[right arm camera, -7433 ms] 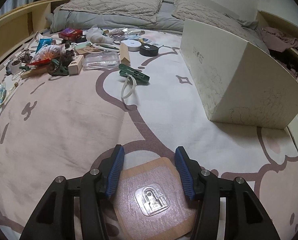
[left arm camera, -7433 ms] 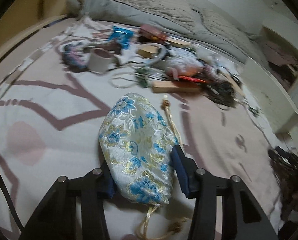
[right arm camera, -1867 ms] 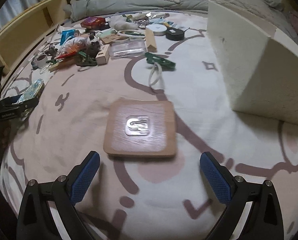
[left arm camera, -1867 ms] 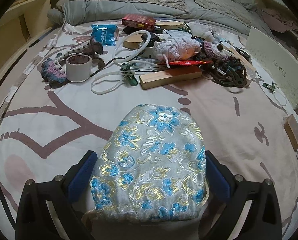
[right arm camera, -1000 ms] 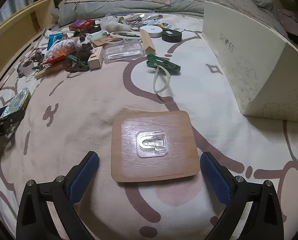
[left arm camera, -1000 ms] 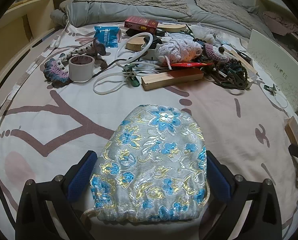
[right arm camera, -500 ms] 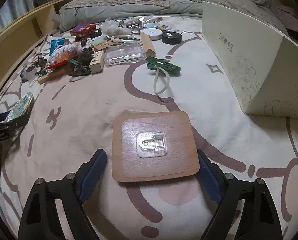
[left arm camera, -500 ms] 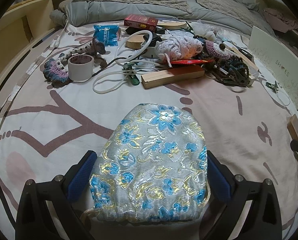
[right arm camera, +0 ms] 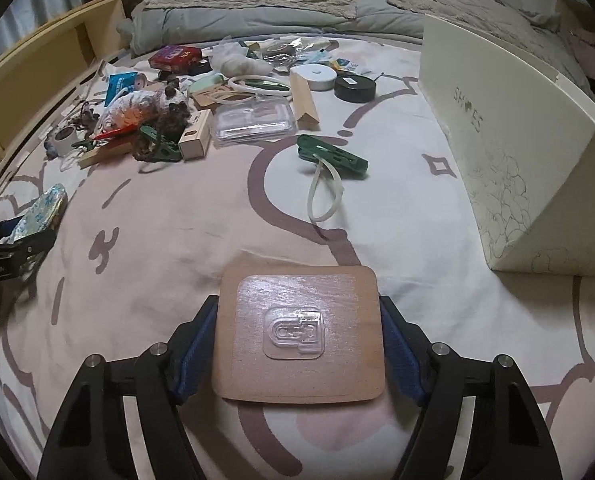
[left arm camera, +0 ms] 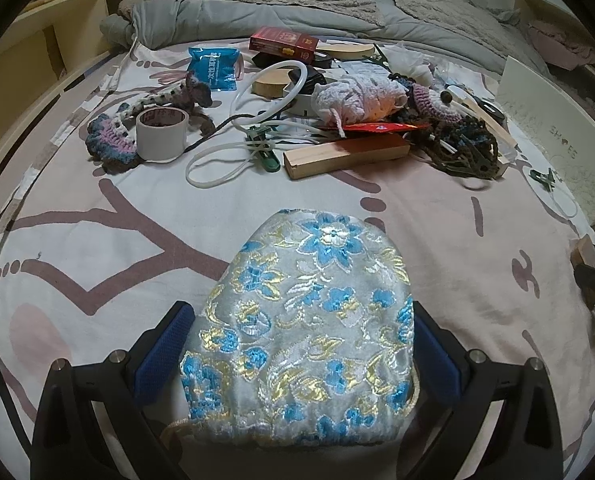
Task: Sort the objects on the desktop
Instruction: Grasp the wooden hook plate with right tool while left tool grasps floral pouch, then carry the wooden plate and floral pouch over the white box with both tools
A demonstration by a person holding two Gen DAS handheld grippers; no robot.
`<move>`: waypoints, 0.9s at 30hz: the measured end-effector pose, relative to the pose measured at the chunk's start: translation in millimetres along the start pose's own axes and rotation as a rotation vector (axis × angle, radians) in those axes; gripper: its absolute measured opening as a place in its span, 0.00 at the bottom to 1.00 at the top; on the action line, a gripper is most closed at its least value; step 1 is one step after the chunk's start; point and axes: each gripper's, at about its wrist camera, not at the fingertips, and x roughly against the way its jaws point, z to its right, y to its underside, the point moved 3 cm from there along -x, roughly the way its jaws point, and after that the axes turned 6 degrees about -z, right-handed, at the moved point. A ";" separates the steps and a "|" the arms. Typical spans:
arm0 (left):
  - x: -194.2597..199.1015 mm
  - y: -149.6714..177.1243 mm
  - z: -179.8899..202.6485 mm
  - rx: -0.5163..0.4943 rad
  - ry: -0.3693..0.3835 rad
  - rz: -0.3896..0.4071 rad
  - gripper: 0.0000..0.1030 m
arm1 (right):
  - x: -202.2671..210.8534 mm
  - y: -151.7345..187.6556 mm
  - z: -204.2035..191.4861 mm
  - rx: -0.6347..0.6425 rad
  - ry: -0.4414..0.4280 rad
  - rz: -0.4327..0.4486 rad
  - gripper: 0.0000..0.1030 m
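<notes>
Wooden board (right arm camera: 299,338): lay flat on the bed sheet (right arm camera: 397,216), between the blue pads.
Right hand-held gripper (right arm camera: 299,354): jaws closing, pads at the board's side edges.
Brocade pouch (left arm camera: 305,324): on the sheet between the pads.
Left hand-held gripper (left arm camera: 297,356): spread wide, left pad apart from the pouch.
Open room: bare sheet ahead; white box (right arm camera: 509,152) to the right.

The right gripper (right arm camera: 299,354) is closing around the wooden board (right arm camera: 299,336), seemingly touching.
</notes>
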 end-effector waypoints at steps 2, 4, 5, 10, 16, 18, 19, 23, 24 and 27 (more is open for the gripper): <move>1.0 -0.9 0.0 0.004 -0.008 0.004 0.92 | 0.6 0.0 0.7 -0.007 -0.007 0.001 0.74; 2.4 -1.5 0.5 0.003 -0.015 0.008 0.86 | 3.0 0.0 1.8 -0.021 -0.017 0.012 0.74; 3.2 -1.8 0.8 -0.002 -0.016 0.011 0.81 | 4.2 -0.3 1.9 -0.023 -0.024 0.018 0.74; 7.2 -2.8 7.9 -0.027 -0.005 0.025 0.47 | 8.6 -0.5 -2.1 -0.004 -0.022 0.037 0.74; 10.2 -4.2 11.4 -0.027 0.003 0.022 0.18 | 14.0 1.3 -2.8 0.001 -0.026 0.048 0.74; 11.2 -3.9 11.8 -0.020 0.006 0.023 0.15 | 15.6 1.6 -2.8 0.003 -0.025 0.053 0.74; 11.7 -3.5 12.5 -0.020 0.005 0.023 0.13 | 16.0 1.6 -2.4 0.003 -0.026 0.053 0.74; 14.2 -4.2 15.4 -0.028 -0.013 0.025 0.12 | 16.7 2.1 -0.6 -0.003 -0.032 0.055 0.74; 15.3 -5.0 16.4 -0.031 -0.015 0.026 0.11 | 17.3 2.1 -0.3 -0.005 -0.033 0.058 0.74; 18.9 -7.3 19.8 -0.032 -0.019 0.031 0.11 | 21.1 1.0 0.8 -0.009 -0.036 0.069 0.74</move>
